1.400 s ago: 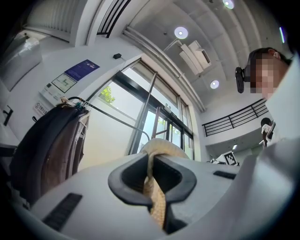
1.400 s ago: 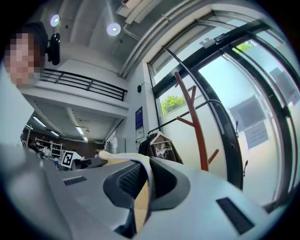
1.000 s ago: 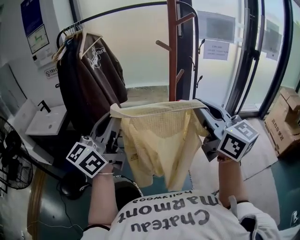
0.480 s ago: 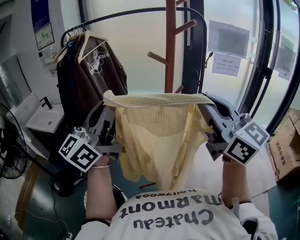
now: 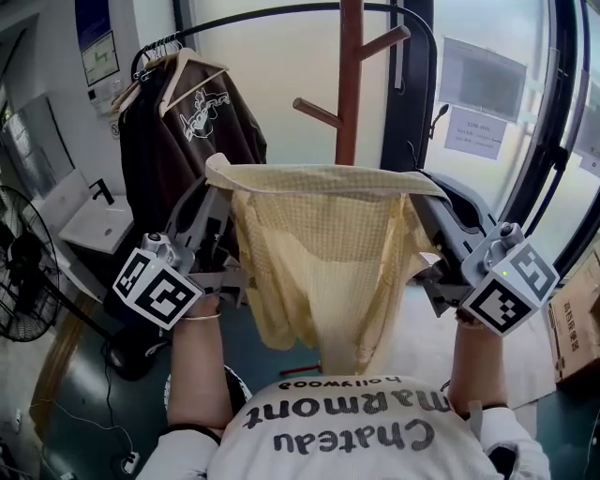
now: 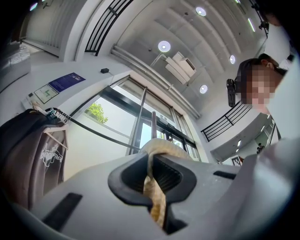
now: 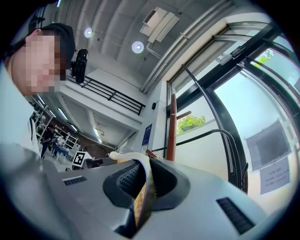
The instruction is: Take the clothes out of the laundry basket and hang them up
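Two grippers share one load: the left gripper (image 5: 214, 183) and right gripper (image 5: 424, 185) each clench a top corner of the yellow shirt (image 5: 319, 262), which stretches between them and droops below. Only the gripper views show cloth pinched between ribbed pads (image 6: 167, 177). Only the head view shows the brown jacket (image 5: 192, 141) on the rail (image 5: 281, 11) beyond the left gripper, and the wooden coat stand (image 5: 349, 84) ahead.

White tee (image 5: 361, 465) w/ dark lettering.

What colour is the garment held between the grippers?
Pale yellow garment, clearest in the head view.
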Tool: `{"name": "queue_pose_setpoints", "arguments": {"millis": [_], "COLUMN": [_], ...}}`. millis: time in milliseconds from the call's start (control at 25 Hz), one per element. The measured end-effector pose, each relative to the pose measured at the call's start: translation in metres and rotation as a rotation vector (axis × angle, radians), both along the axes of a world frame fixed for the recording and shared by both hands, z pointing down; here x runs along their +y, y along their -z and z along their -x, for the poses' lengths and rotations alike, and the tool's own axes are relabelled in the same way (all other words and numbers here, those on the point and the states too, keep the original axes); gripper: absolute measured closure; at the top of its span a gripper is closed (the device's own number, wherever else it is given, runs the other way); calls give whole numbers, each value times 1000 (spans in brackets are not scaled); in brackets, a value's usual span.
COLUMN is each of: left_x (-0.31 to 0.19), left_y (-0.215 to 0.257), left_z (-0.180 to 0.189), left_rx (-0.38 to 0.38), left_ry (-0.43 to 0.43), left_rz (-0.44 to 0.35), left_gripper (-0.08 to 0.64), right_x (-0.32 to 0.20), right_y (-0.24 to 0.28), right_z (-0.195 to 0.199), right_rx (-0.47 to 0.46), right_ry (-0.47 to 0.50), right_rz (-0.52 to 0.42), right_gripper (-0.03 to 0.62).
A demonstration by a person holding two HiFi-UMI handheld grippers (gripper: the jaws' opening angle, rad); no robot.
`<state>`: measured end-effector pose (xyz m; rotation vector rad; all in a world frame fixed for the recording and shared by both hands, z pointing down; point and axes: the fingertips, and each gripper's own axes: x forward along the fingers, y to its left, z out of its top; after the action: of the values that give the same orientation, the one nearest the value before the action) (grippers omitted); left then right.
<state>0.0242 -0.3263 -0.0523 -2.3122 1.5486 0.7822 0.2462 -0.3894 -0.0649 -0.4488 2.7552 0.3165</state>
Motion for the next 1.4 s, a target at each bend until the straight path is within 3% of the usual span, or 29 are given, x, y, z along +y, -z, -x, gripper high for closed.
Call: {"name": "queue_pose_setpoints", "arguments": {"millis": [320,640,800,960,1120,1400], "left_x": [-31,-71,-83,-101,-137,-178], "left_y": [41,83,110,130,111,46], "left_z": [14,28,40,42,59,56], "left_rx": [-47,-130,-192,-177,-126,-117], "left_ry": [-118,-242,-251,-290,-275,-339], "left_rz": [-102,-177,-208,-239,-151,8], "left_gripper": [535,535,535,535,535,534], "right_x": [-16,-27,-28,-31,-56,-91], "right_y": [32,58,86,107,101,50], "right_z": [11,21,39,52,52,58], "right_rx": [-35,-75,-77,-81,-79,-39], "right_ry": [-58,-197,-191,-225,-329,-298], "right_rz": [-64,-135,-177,-207,-127,16], "right_gripper": [560,560,560,560,560,560]}}
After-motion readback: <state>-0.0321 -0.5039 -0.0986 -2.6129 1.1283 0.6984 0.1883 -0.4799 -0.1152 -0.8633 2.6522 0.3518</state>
